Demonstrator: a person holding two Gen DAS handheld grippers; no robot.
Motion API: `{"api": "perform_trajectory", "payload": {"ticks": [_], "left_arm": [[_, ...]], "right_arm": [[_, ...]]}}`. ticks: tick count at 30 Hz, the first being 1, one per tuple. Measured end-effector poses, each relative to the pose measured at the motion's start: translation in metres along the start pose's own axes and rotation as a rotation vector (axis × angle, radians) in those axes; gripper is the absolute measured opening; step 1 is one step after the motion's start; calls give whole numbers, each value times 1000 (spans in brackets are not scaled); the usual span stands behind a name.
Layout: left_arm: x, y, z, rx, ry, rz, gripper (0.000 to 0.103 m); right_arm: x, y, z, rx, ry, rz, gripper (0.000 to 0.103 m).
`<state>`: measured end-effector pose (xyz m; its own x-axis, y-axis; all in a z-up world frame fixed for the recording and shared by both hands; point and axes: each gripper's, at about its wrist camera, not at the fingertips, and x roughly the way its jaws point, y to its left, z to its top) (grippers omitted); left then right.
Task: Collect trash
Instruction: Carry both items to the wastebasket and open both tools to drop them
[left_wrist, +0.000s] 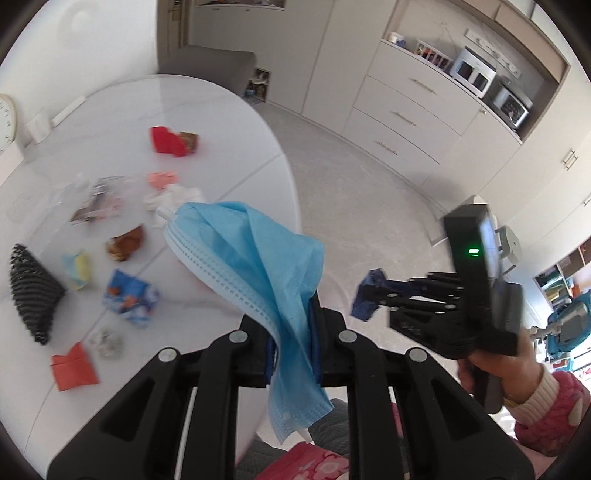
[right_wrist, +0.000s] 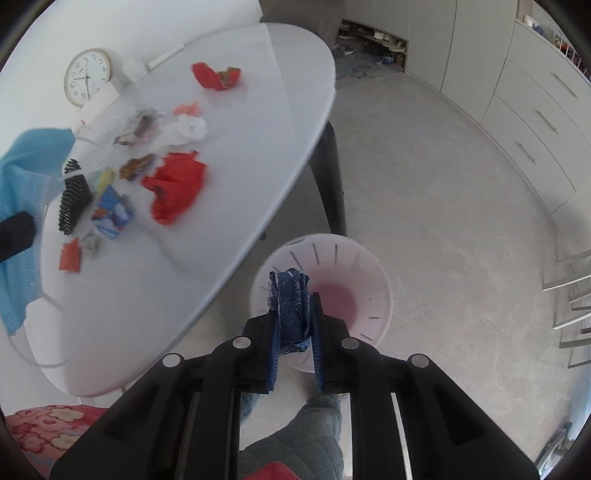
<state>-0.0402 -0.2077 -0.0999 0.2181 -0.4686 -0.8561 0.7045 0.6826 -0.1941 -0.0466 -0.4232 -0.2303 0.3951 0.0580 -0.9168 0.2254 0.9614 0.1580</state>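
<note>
Here left tongs (left_wrist: 293, 332) clench a crumpled blue mask (left_wrist: 255, 258); right tongs (right_wrist: 295, 314) a dark-blue wrapper (right_wrist: 290, 306)

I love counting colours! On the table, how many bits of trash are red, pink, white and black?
Red scraps: 3
Pink scrap: 1
White tissue: 1
Black net: 1
Total: 6

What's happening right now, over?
Left gripper shut on blue face mask. Right gripper shut on dark blue wrapper, above pink bin. Nothing blocking.
</note>
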Motion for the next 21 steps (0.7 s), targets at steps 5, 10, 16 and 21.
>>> {"api": "perform_trajectory", "payload": {"ticks": [5, 10, 16, 21], "left_arm": [[32, -49, 6, -20, 40, 7, 15], [54, -67, 4, -67, 80, 30, 15], [84, -83, 1, -77, 126, 26, 15], [119, -87, 1, -98, 167, 9, 16]], "right_arm": [[29, -29, 3, -43, 79, 51, 34], [19, -59, 15, -15, 50, 86, 80], [-2, -95, 28, 35, 14, 76, 81], [-24, -121, 31, 67, -42, 36, 86]]}}
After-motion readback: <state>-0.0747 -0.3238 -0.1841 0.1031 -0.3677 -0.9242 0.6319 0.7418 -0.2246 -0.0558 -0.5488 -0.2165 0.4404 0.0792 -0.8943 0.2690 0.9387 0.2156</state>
